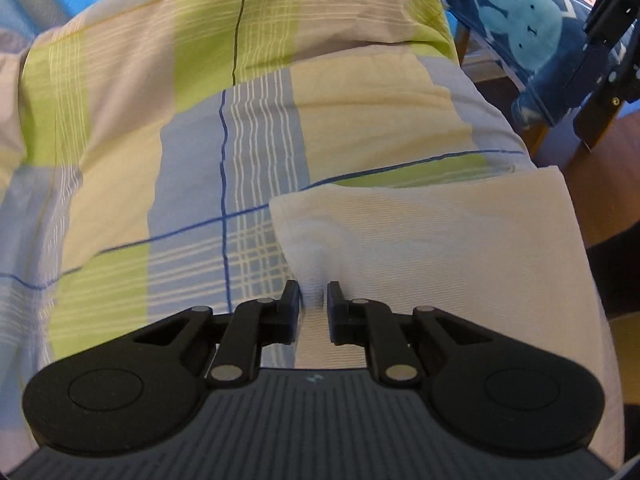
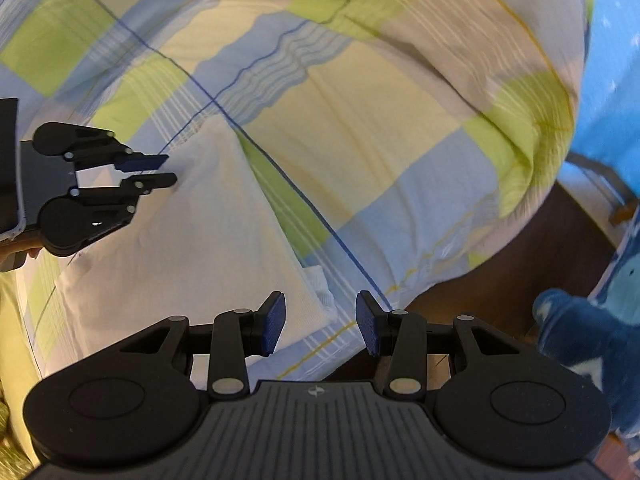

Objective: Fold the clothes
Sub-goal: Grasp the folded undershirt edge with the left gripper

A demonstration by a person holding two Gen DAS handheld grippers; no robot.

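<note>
A white ribbed garment (image 1: 432,240) lies folded flat on a plaid bedsheet (image 1: 192,152) of green, yellow and blue. My left gripper (image 1: 313,300) sits at the garment's near left edge, its jaws narrowed on a raised ridge of the white fabric. From the right wrist view the same left gripper (image 2: 164,170) pinches the garment (image 2: 192,248) from the left side. My right gripper (image 2: 320,320) stands open just above the garment's near corner, with nothing between its blue pads (image 2: 274,322).
The bed's edge runs near the right gripper, with dark wooden floor (image 2: 500,280) beyond it. A blue cushion with a rabbit print (image 1: 528,28) rests on a wooden chair at the right. A plaid quilt (image 1: 280,32) bulges behind the garment.
</note>
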